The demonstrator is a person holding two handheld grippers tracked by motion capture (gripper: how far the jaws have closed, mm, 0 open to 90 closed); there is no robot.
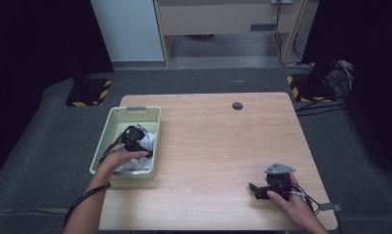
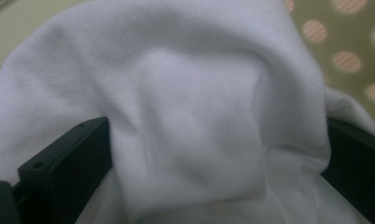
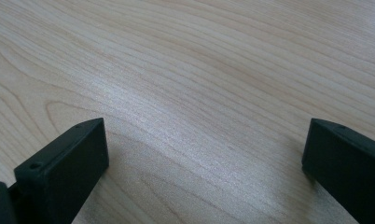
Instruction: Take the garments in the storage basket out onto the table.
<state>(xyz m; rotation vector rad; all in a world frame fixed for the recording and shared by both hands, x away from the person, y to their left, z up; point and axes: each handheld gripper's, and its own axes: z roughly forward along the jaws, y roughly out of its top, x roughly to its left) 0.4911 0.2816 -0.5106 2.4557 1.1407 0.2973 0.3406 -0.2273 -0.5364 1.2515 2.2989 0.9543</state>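
Observation:
A pale green perforated basket [image 1: 117,113] stands at the table's left edge with a white cloth [image 1: 149,142] inside it. My left gripper [image 1: 137,134] reaches down into the basket. In the left gripper view its jaws stand wide apart, and a bunched fold of the white cloth [image 2: 195,102] bulges between them; the left gripper [image 2: 213,158] is open. My right gripper [image 1: 256,190] rests low over the table near the front right. Its jaws are spread apart over bare wood, so the right gripper [image 3: 204,158] is open and holds nothing.
The light wooden table [image 1: 208,136] has a round dark cable hole [image 1: 237,106] near its far edge. The basket wall [image 2: 349,51] with round holes rises behind the cloth. Grey carpet surrounds the table, and dark stands with striped bases sit beyond it.

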